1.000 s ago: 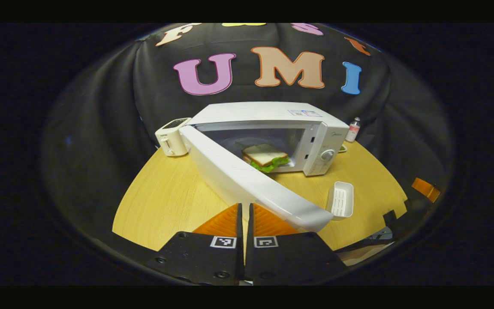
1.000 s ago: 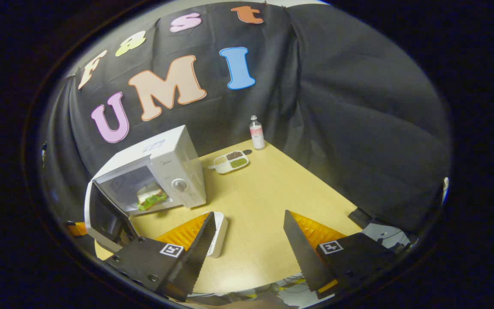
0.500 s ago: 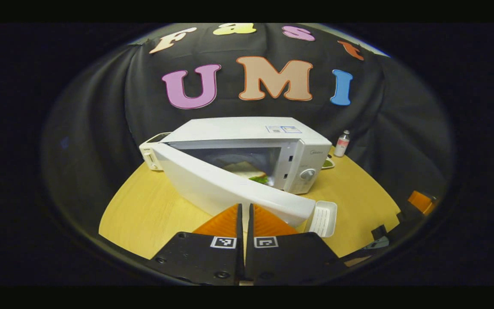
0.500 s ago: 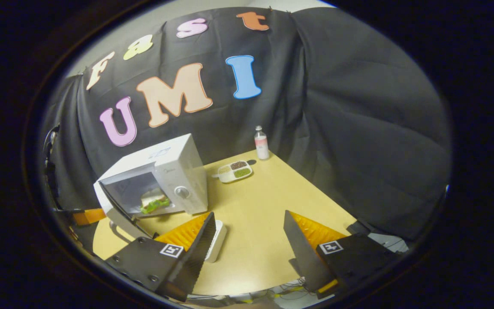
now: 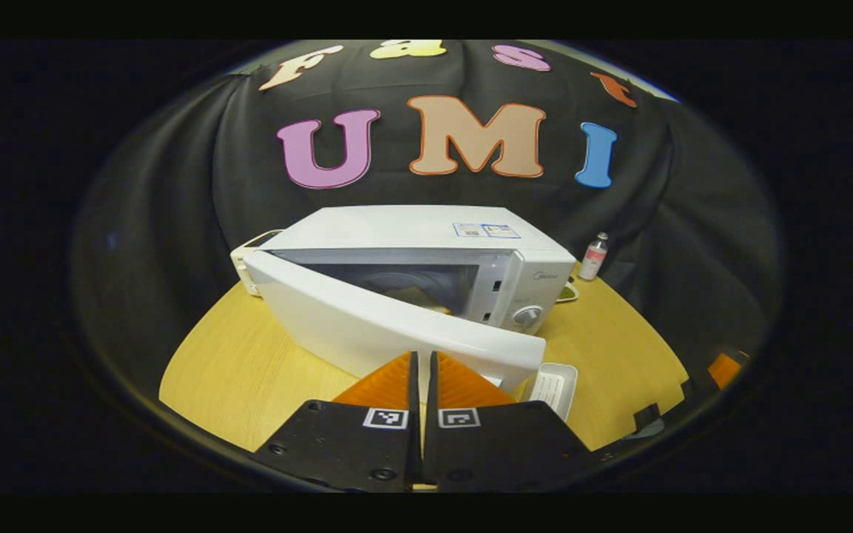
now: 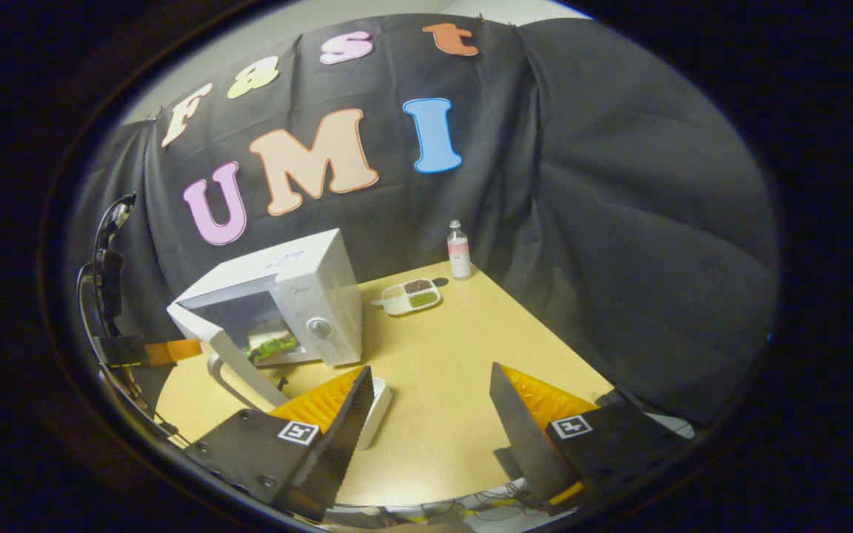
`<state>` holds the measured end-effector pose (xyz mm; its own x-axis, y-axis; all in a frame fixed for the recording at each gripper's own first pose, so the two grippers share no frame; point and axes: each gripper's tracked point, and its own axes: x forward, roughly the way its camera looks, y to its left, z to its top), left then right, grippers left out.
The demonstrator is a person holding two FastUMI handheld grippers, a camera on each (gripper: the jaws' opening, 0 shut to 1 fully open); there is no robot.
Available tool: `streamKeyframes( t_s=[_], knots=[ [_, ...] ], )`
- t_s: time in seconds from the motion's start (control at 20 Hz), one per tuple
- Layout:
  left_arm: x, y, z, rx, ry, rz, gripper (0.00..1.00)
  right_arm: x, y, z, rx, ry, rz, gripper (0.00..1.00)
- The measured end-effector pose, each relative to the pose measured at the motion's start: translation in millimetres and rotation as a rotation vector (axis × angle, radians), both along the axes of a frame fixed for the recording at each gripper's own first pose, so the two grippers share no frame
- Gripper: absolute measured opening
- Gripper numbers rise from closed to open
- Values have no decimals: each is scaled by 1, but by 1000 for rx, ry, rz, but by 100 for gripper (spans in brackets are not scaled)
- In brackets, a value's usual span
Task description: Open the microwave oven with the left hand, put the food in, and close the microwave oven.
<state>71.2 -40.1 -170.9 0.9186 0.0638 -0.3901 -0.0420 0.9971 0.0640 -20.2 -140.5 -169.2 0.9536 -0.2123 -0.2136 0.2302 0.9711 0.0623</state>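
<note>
Microwave oven (image 5: 426, 259), rear of desk (image 5: 249, 355): door (image 5: 389, 326) swung nearer shut than a second ago, still ajar. Sandwich (image 6: 272, 345) inside. Left gripper (image 5: 421, 370) closed, pushing door; right gripper (image 6: 426, 414) spread, empty.

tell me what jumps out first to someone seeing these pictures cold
The white microwave at the back of the round wooden table draws the eye, its door half open with a sandwich on the floor of its chamber. The left gripper, fingers together, sits right at the door's outer face. The right gripper is spread wide over bare tabletop, a white tray beside one finger.
</note>
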Motion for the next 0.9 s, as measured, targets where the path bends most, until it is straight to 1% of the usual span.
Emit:
streamKeyframes(
  t_s=[0.2,0.25,0.35,0.5,0.55,0.7,0.75,0.8,0.9],
  knots=[
    [13,-7,7,19,-18,-22,1,-3,4,0,-12,0,3,89],
    [17,-8,9,23,-20,-26,1,-5,5,0,-16,0,6,97],
    [23,-12,11,22,-23,-29,1,-5,8,-1,-19,1,13,97],
    [36,-22,13,14,-43,-49,0,-5,9,-4,2,8,17,98],
    [39,-24,12,22,-44,-54,0,-6,8,-4,15,6,18,89],
    [49,-29,16,39,-52,-57,1,-6,5,-1,51,-14,10,89],
    [54,-31,17,40,-58,-58,5,-6,2,-1,60,-20,4,97],
    [58,-32,17,40,-59,-56,1,-7,0,0,65,-25,-2,89],
    [68,-34,17,46,-65,-56,1,-10,-4,3,64,-39,-16,89]
  ],
)
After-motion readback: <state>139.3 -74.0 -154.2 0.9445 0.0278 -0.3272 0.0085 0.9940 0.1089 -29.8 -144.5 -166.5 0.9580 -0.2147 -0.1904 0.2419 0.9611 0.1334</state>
